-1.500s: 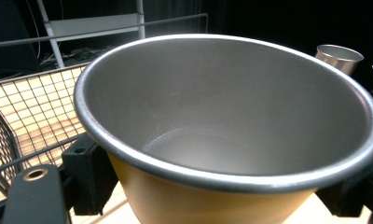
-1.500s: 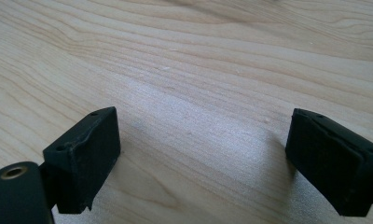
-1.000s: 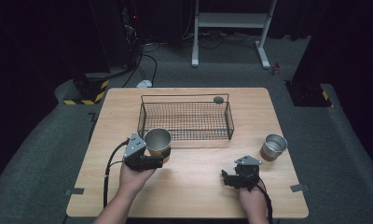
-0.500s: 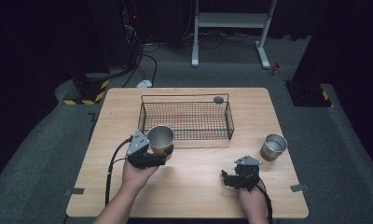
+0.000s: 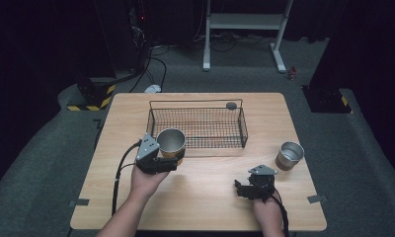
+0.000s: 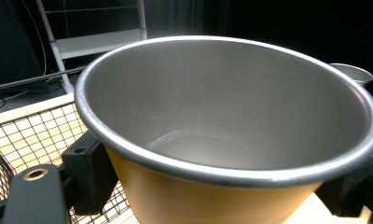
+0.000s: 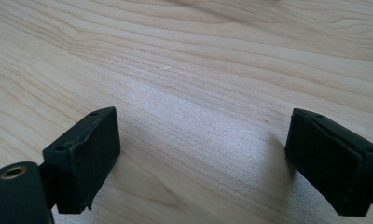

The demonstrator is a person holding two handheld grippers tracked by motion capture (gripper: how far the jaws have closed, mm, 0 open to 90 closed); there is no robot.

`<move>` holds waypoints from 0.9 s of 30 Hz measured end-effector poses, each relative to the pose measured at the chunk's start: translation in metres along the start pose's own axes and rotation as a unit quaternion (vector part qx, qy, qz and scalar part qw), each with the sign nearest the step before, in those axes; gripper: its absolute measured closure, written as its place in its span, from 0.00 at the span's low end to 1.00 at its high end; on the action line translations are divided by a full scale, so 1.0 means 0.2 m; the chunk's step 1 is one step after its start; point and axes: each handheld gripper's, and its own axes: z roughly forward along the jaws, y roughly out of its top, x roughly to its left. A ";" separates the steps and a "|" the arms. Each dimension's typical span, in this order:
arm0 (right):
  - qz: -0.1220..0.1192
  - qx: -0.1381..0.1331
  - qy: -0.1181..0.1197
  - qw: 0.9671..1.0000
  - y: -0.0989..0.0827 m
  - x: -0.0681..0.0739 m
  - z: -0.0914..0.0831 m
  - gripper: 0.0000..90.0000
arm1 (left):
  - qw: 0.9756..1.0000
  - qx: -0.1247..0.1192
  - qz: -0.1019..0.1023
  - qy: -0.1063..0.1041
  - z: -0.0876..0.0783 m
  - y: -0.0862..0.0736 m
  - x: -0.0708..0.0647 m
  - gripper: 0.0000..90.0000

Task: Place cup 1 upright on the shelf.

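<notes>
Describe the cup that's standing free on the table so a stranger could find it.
Start at the wire basket on the wooden table. Right of it, near the table's right edge, stands a plain silver cup, alone. The other cup has an orange outside and sits in the left gripper.

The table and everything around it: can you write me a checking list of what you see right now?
Surface: wooden table, bare in front.
Job's things: yellow cup with steel inside, held by the wire basket; steel cup standing at right.
Clutter: small dark round thing at the basket's far rim.
Grippers: left gripper shut on the yellow cup; right gripper open over bare wood.
Cables: one trails from each gripper; more lie on the floor behind.
Surroundings: grey floor, white stand, striped block, dark room.
</notes>
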 end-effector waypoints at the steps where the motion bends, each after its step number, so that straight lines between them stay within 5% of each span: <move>1: 0.000 0.000 0.000 1.000 0.00 0.00 0.00 0.11 | 1.000 0.000 0.000 0.000 0.00 0.00 0.00 0.17; 17: -0.007 -0.001 0.005 1.000 0.00 0.00 0.01 0.10 | 1.000 0.006 -0.012 -0.019 0.05 0.04 0.03 0.17; 27: -0.007 0.000 0.006 1.000 0.01 0.00 0.01 0.10 | 1.000 0.014 -0.018 -0.012 0.05 0.03 0.06 0.17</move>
